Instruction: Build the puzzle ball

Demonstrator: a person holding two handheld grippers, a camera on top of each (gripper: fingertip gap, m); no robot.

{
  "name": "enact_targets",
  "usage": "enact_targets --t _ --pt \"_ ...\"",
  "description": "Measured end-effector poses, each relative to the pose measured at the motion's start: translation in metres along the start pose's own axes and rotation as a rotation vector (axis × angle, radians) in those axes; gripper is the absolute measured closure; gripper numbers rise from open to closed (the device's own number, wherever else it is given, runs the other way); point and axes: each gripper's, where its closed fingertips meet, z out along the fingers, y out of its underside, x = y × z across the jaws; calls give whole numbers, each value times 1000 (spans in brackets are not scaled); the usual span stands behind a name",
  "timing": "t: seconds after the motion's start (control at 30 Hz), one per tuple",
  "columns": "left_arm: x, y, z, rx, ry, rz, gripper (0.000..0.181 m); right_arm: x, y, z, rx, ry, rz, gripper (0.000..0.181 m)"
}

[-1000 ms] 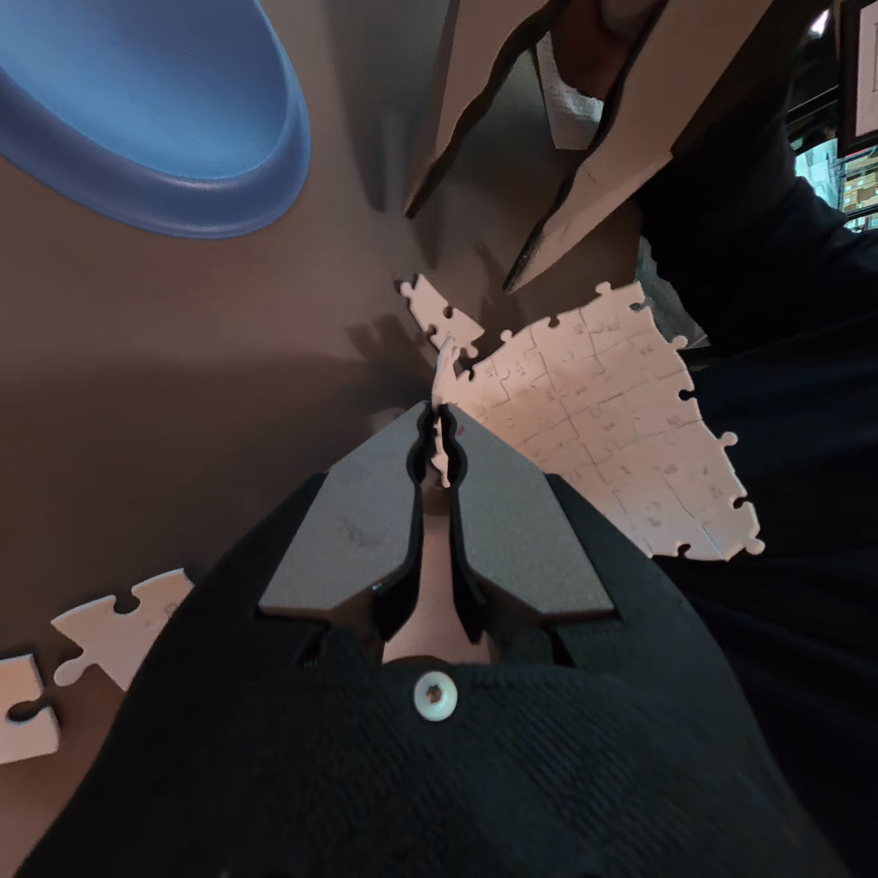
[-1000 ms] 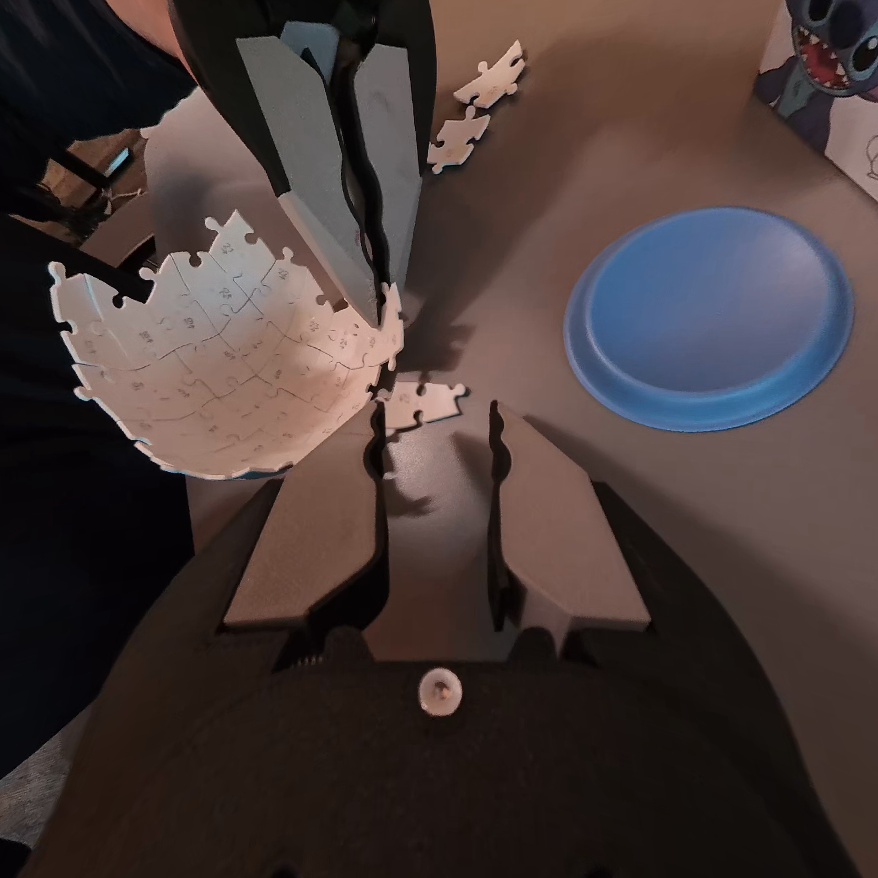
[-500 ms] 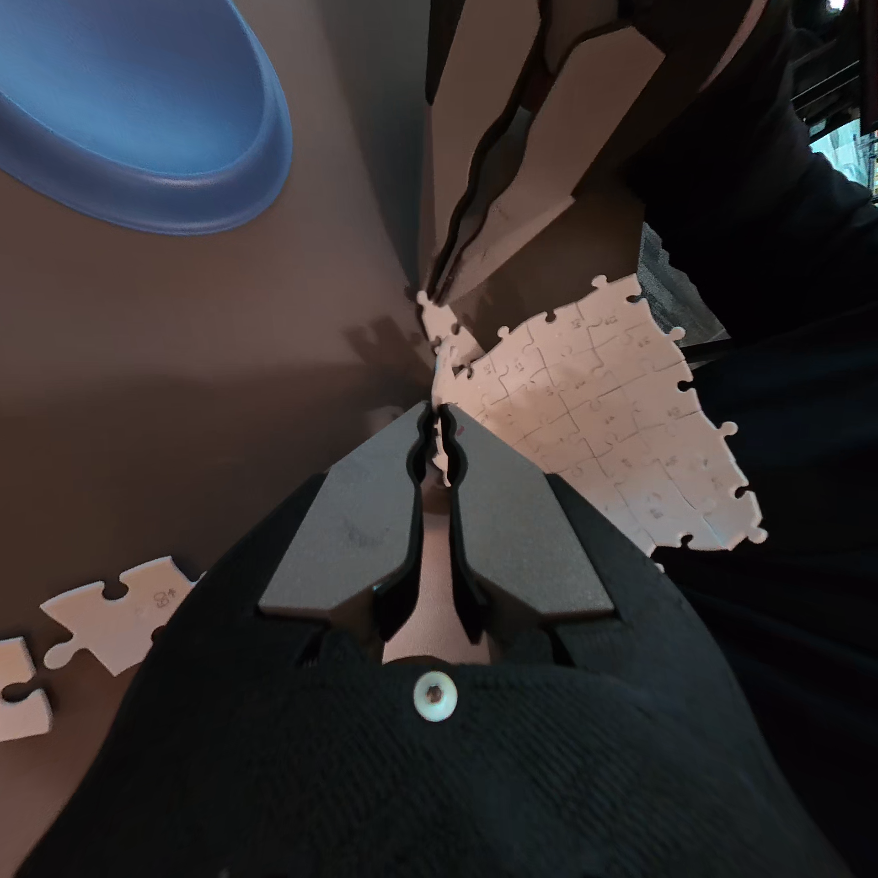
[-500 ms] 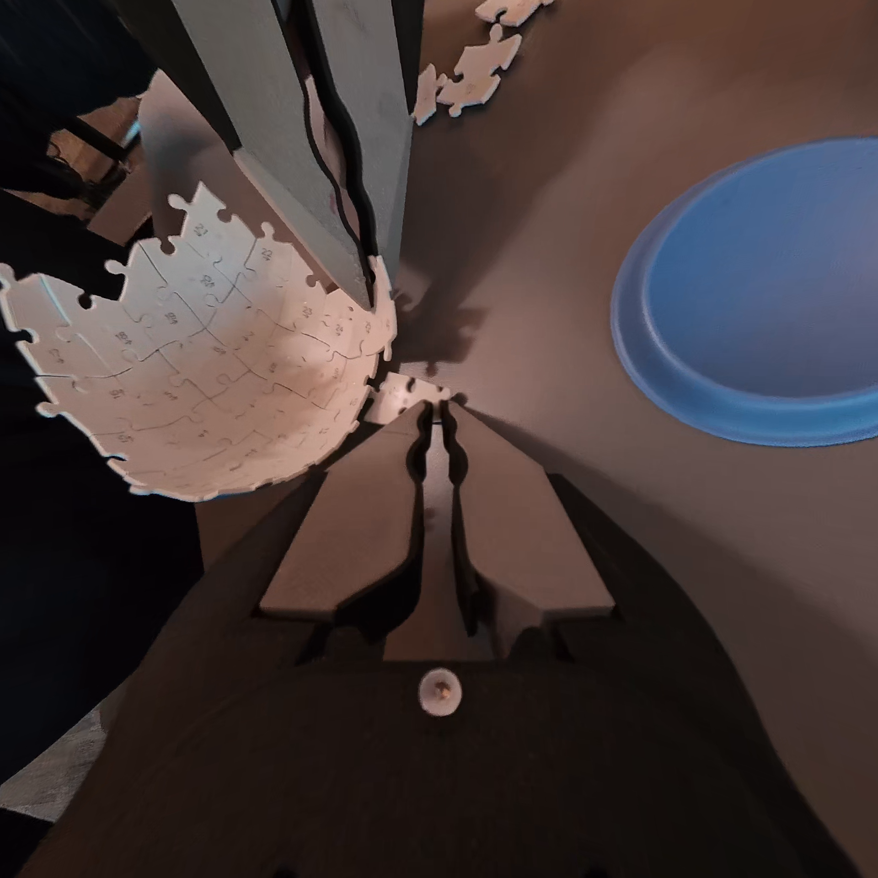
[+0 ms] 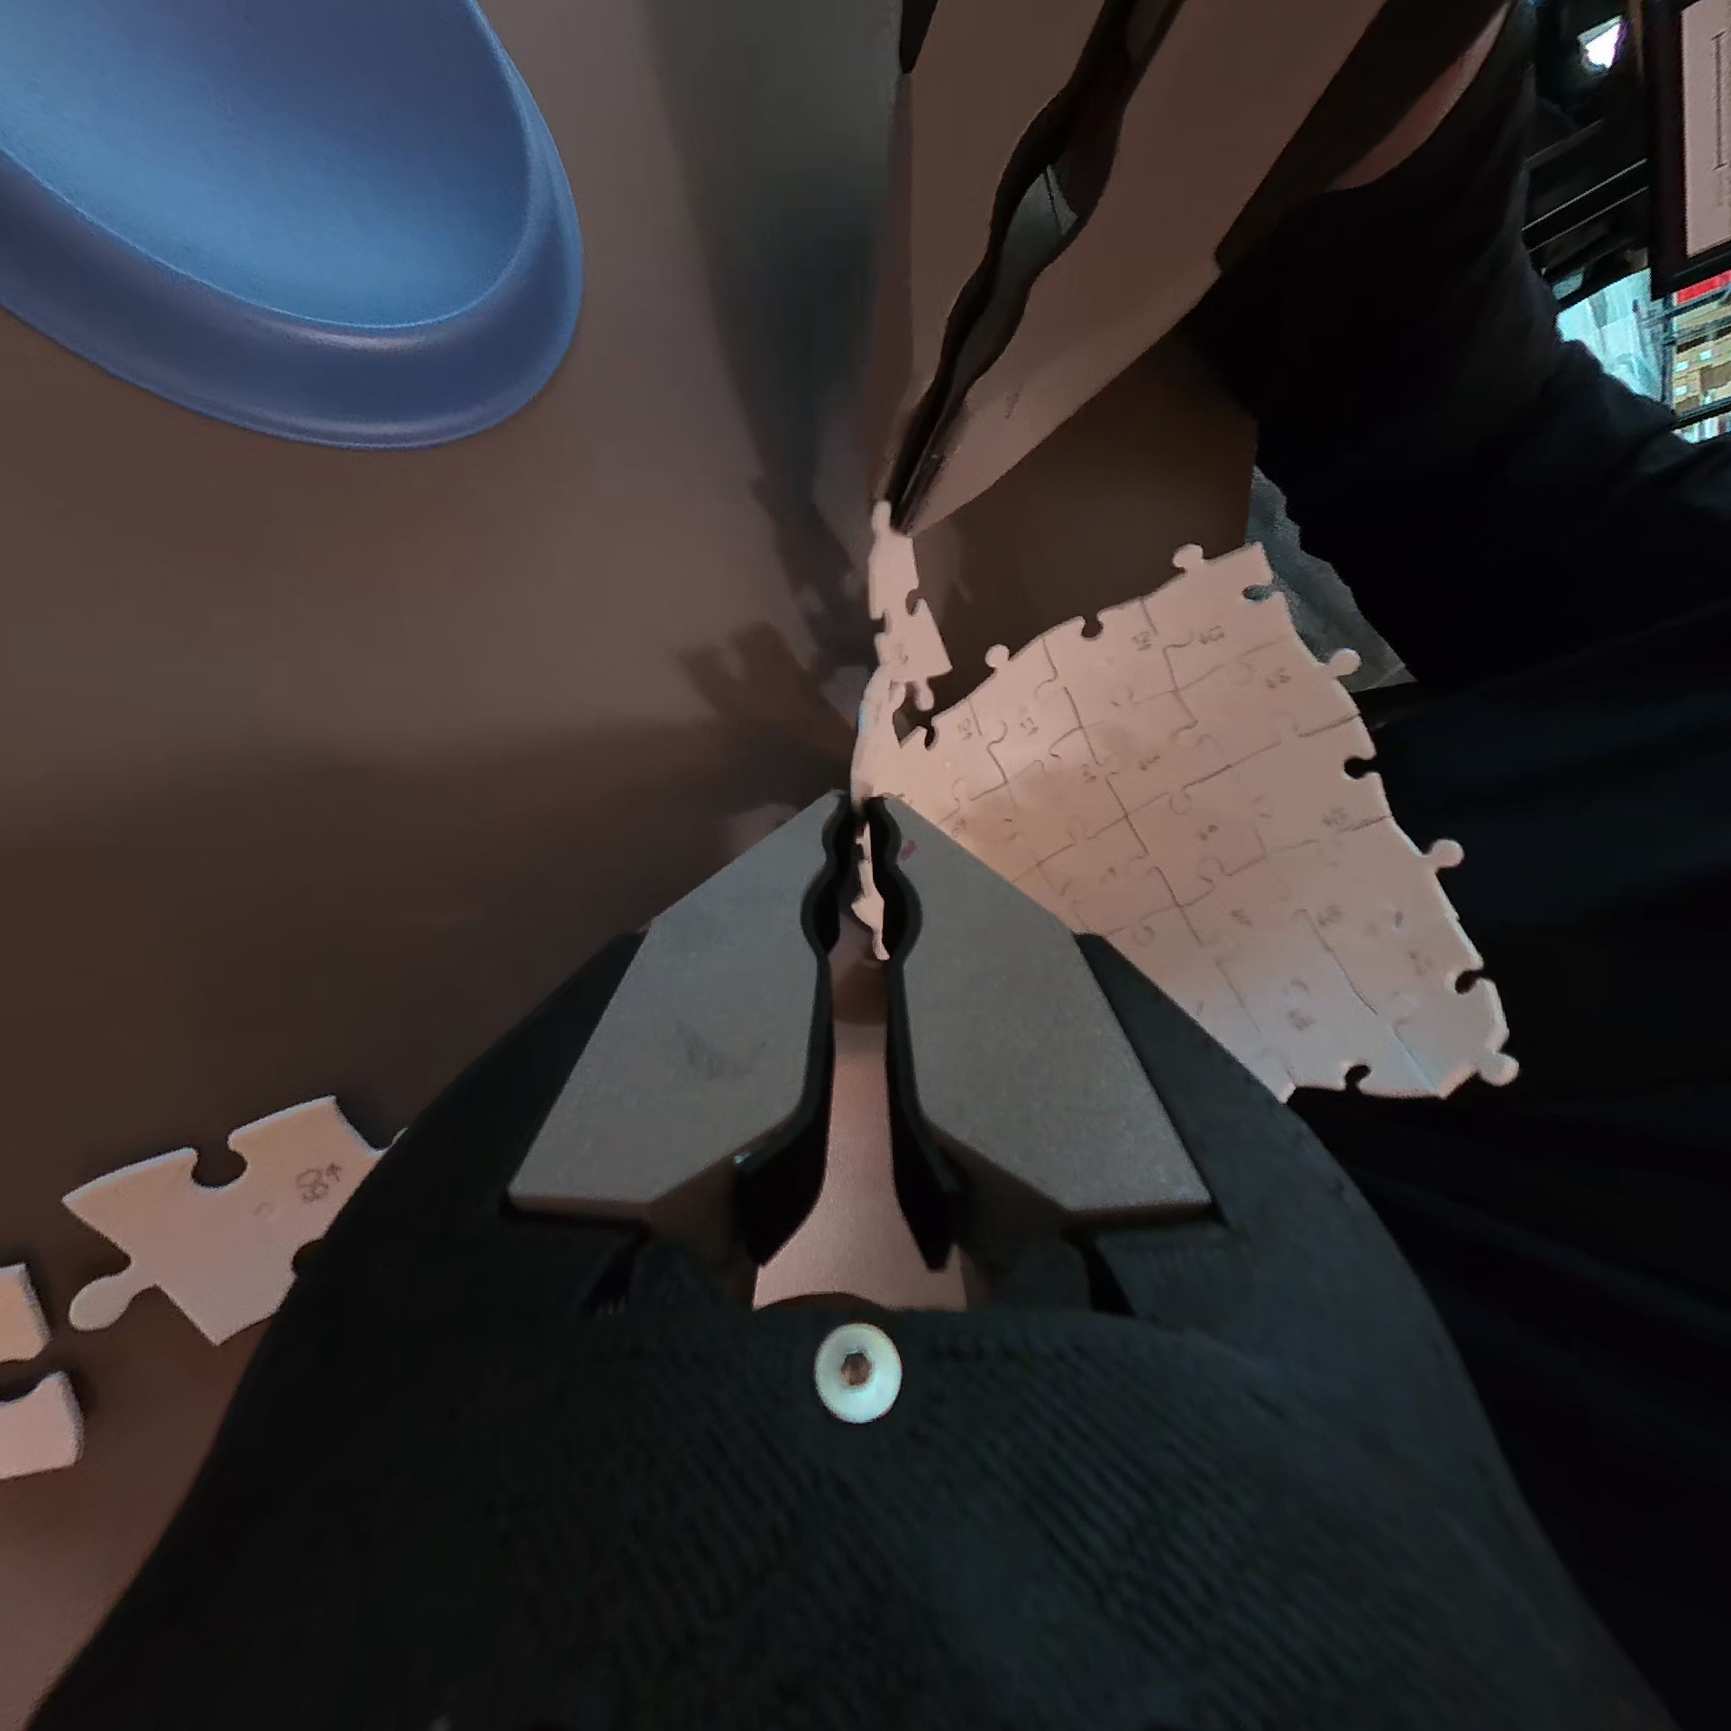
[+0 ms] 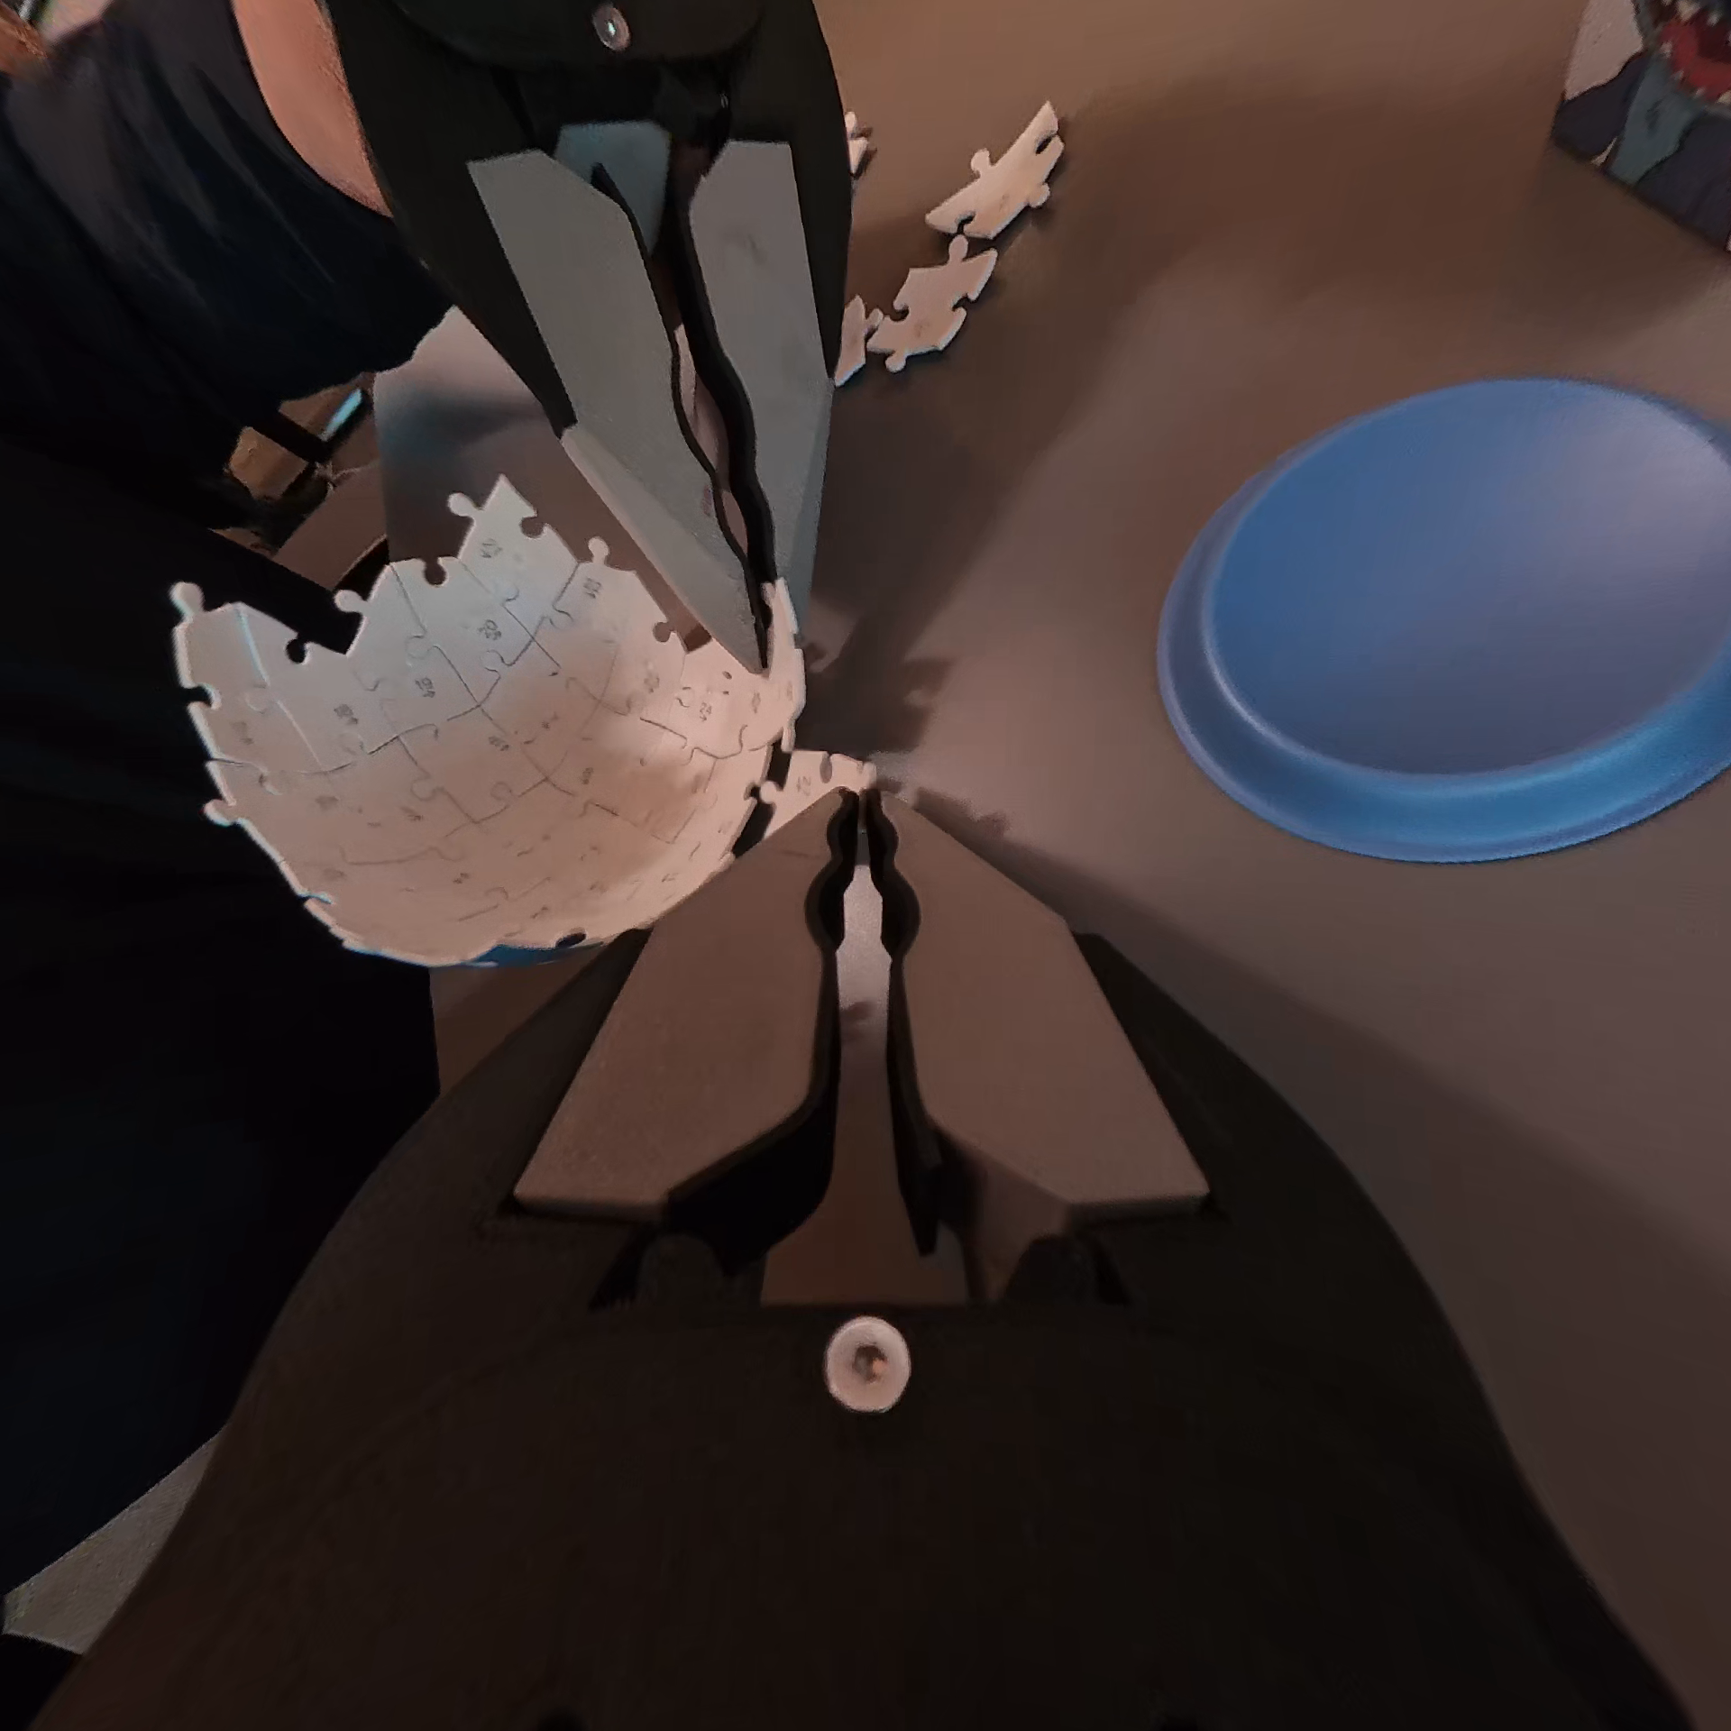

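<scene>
White half-built puzzle ball hangs pinched in your left tongs; your right tongs grip a loose piece at its 12 o'clock rim.

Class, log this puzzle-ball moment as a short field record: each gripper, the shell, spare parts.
left gripper: shut on rim of puzzle shell
right gripper: shut on single puzzle piece, beside the shell's edge
shell state: partial bowl, white inside facing up
loose pieces: on brown table
blue dish: empty
</scene>
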Motion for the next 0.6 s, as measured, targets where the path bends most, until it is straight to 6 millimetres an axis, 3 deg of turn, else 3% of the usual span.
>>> enact_targets --t 0.23,0.6 --pt "-1 -1 2 4 11 -14 181 -9 -9 -9 41 5 -44 181" --pt "-1 -2 4 -7 23 -35 180 -10 -3 8 -181 127 -188 181"
